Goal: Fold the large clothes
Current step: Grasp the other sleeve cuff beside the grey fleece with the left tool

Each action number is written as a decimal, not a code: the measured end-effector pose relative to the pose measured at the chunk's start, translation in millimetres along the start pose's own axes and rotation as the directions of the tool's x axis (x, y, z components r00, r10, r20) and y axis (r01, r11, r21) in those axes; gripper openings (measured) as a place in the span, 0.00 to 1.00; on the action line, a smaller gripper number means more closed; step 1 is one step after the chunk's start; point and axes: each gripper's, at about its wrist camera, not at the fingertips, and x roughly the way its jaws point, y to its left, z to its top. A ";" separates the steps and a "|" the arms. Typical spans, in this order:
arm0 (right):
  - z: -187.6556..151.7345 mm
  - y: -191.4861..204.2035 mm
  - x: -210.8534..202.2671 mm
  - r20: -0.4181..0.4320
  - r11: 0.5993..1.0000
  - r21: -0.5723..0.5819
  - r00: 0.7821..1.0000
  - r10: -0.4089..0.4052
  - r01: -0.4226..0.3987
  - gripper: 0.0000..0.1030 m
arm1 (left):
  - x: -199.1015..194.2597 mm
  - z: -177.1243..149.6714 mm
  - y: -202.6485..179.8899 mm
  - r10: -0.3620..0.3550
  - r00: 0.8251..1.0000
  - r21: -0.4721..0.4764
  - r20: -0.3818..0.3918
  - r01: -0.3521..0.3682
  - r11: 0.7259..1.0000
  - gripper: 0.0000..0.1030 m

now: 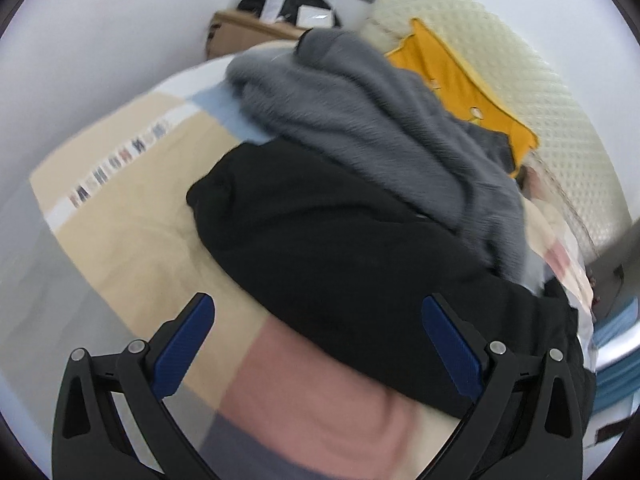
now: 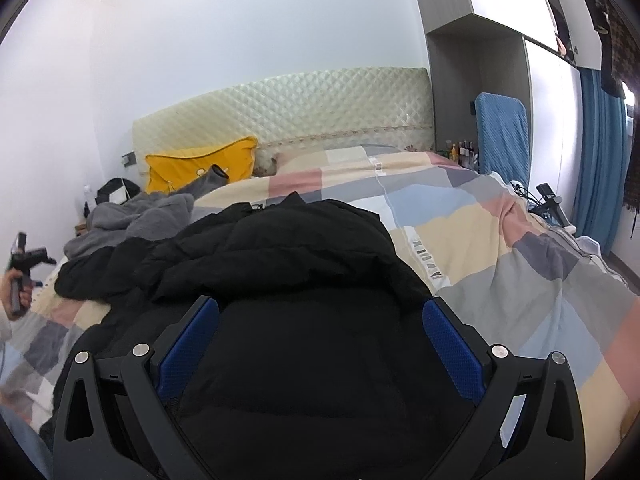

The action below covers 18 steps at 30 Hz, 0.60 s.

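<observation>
While lettering blurs, black coat (image 2: pixel 280 264), patchwork quilt (image 2: pixel 480 216)

Bed (image 2: pixel 500 240), under a patchwork quilt (image 2: pixel 460 216). Spread across it: black coat (image 2: pixel 304 280); beside that, nearer the headboard (image 2: pixel 304 104), grey garment (image 2: pixel 136 216); against the headboard, yellow pillow (image 2: pixel 192 164).

Black left gripper (image 1: pixel 318 320), black right gripper (image 2: pixel 320 320), blue textured jaws, silver screws, perhaps a pale sleeve (image 2: pixel 4 326)

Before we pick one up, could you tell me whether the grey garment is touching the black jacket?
Touching: in the left wrist view the grey garment lies overlapping the black jacket, no bedding showing between.
</observation>
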 end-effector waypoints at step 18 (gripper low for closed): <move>12.8 25.7 38.0 -0.079 0.999 0.033 0.996 -0.033 0.036 1.00 | 99.8 31.5 43.8 0.033 0.993 -0.186 0.109 -0.012 0.982 0.71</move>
